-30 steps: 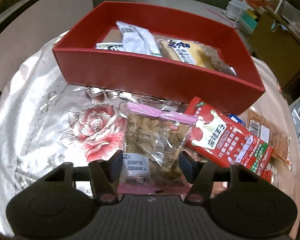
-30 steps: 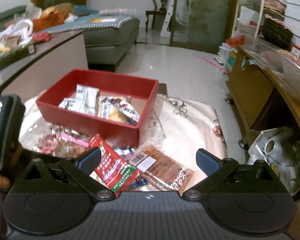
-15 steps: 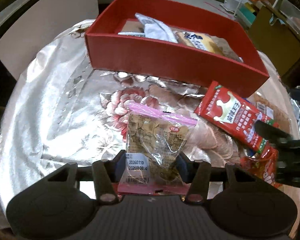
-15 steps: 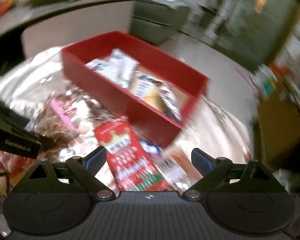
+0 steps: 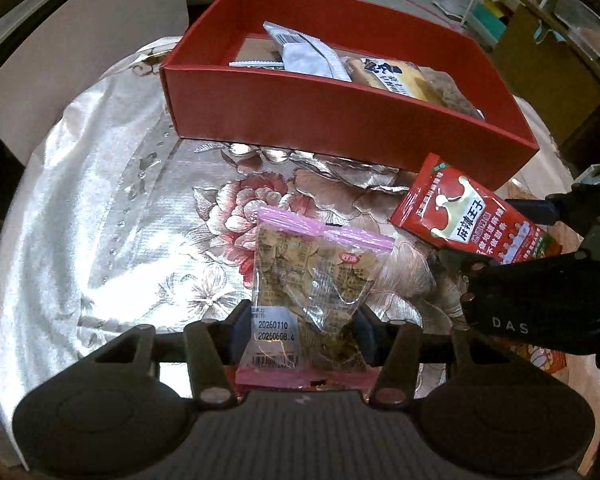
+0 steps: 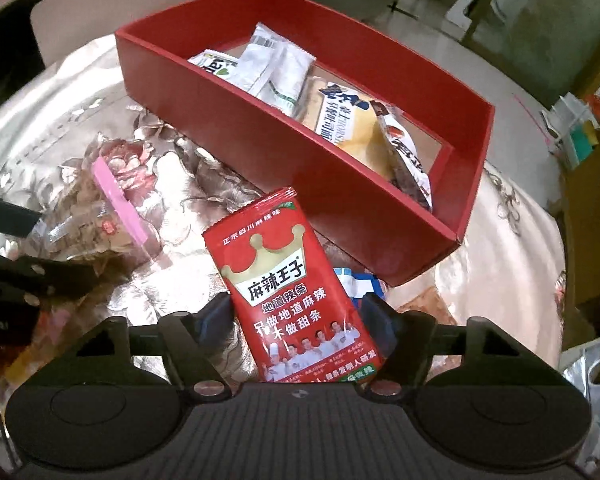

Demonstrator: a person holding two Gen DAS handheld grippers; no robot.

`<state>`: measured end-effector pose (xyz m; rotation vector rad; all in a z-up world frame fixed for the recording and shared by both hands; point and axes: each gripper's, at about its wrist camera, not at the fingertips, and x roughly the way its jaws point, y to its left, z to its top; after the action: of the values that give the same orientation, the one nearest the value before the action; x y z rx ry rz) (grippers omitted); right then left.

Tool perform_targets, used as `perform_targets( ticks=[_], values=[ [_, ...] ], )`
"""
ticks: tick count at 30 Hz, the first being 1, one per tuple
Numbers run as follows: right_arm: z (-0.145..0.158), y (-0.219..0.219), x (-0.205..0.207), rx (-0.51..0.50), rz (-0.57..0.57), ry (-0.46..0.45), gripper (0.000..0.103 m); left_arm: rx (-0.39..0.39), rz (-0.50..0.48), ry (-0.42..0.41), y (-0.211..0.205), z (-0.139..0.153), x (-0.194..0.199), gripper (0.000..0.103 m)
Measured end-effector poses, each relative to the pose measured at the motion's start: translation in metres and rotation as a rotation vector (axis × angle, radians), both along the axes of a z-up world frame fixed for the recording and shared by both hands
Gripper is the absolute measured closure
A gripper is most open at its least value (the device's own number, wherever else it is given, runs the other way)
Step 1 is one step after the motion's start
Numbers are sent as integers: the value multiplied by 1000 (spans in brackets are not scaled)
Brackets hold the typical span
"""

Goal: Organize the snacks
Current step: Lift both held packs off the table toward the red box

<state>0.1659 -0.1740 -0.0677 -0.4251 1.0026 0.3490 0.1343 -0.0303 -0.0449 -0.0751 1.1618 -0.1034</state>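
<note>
Left claw [image 5: 300,330] and right claw [image 6: 296,320] both low, forward-pointing, fingers narrowed around something held.

Round table draped in a shiny silver-and-pink floral cloth [image 5: 100,208], showing a large red rose pattern at the centre. Sitting directly on the cloth toward the far side: an open red box [image 5: 340,120] holding several snack packets. Lying just beside the box's near right corner: a blue-and-white packet [image 6: 356,284] and a brown packet [image 6: 424,300], both mostly hidden, too little showing for reading any label.
</note>
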Motion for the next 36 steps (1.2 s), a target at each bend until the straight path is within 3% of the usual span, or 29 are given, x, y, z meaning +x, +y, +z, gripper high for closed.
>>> perform_targets(
  ticks=[11, 19, 25, 28, 33, 36],
  values=[
    [11, -10, -5, 85, -87, 21, 43, 40, -13, -19, -5, 1, -3, 56],
    [6, -4, -1, 48, -113, -2, 46, 53, -18, -29, -7, 3, -3, 56],
    [-4, -1, 1, -1, -138, -26, 40, 65, -22, -33, -8, 2, -4, 56],
    [5, -11, 4, 70, -170, -13, 51, 56, -15, -43, -6, 5, -3, 57],
    [22, -38, 8, 286, -220, 46, 83, 24, -3, -63, -2, 13, 0, 58],
    [19, -39, 7, 278, -221, 49, 76, 23, -5, -62, -3, 12, 0, 58]
  ],
)
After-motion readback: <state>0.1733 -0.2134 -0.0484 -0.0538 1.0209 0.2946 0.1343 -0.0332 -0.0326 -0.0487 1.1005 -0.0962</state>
